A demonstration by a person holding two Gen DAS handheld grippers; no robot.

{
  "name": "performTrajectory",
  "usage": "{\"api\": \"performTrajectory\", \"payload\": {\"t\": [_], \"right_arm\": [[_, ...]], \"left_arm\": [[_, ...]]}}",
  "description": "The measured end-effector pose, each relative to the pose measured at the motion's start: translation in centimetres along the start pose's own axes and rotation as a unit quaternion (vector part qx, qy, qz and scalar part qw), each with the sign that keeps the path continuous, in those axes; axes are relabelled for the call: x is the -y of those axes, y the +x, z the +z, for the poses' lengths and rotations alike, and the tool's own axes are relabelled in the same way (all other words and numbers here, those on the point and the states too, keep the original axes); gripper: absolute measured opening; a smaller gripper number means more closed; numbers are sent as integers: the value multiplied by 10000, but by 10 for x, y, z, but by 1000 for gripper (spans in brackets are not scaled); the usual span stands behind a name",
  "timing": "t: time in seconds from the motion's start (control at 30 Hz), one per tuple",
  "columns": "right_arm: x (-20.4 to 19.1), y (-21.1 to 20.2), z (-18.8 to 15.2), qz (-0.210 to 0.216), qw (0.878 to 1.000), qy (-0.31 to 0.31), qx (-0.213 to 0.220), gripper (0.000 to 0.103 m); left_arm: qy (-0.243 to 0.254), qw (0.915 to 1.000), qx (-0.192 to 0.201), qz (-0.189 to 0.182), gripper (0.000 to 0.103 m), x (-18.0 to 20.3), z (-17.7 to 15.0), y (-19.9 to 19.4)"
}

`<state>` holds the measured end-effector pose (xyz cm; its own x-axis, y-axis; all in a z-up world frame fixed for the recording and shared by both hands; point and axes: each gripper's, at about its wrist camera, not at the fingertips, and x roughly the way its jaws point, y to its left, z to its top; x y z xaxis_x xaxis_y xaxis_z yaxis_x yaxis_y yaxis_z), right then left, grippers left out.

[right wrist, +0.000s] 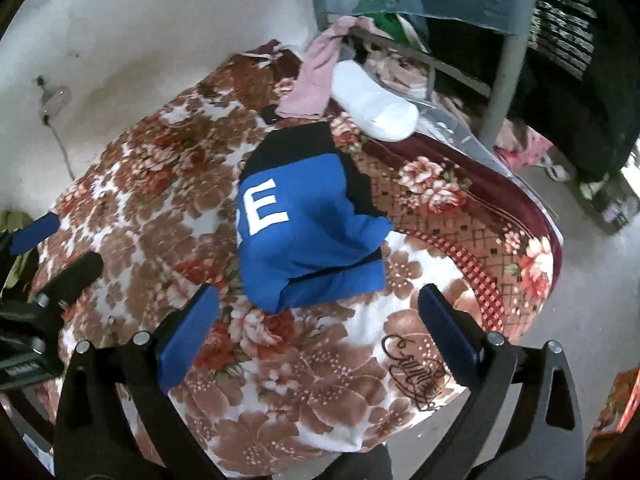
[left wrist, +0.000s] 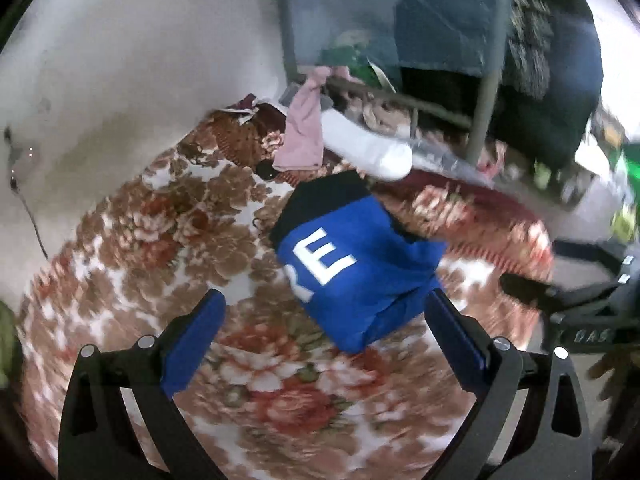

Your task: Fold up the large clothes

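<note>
**A:** The shirt lies bundled mid-bed on the floral blanket. Both tools are spread wide and hold nothing: left tool, right tool.

**B:** Looks nearly folded, I'd say. I'd square that loose bottom flap, pinching low at the corners so layers don't slide.

**A:** Plush blanket, so it'll drag. Cluttered room too: pink cloth, white roll, metal post.

Shirt: folded, on the blanket, near its middle.
Pillow: behind the shirt, on the blanket's far side.
Towel: left of the pillow, touching it.
Post: right of the pillow.
</note>
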<state>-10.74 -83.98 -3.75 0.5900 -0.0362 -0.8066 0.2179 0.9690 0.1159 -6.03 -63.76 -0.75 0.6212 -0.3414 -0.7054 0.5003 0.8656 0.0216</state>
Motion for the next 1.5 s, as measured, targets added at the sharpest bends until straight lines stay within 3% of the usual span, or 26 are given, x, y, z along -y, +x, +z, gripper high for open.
{"api": "performTrajectory", "payload": {"t": [0.13, 0.33, 0.43, 0.63, 1.07, 1.5], "right_arm": [[16, -14, 5, 42, 9988, -414, 265, 98], [42, -14, 6, 219, 9961, -816, 240, 98], [48, -21, 8, 383, 9940, -973, 312, 98], [49, -28, 6, 526, 9915, -1092, 465, 98], [43, -14, 4, 419, 9929, -1082, 245, 98], [41, 6, 13, 461, 9935, -1026, 153, 98]], "left_arm": [[-558, 9982, 0, 198, 97, 8, 1, -4], [-834, 9945, -110, 628, 97, 43, 4, -9], [-716, 9946, -149, 738, 97, 61, 3, -15], [-648, 9950, -128, 745, 97, 69, -1, -18], [-879, 9942, -304, 534, 98, 42, -10, -9], [-803, 9958, -344, 282, 98, 36, -1, 12]]}}
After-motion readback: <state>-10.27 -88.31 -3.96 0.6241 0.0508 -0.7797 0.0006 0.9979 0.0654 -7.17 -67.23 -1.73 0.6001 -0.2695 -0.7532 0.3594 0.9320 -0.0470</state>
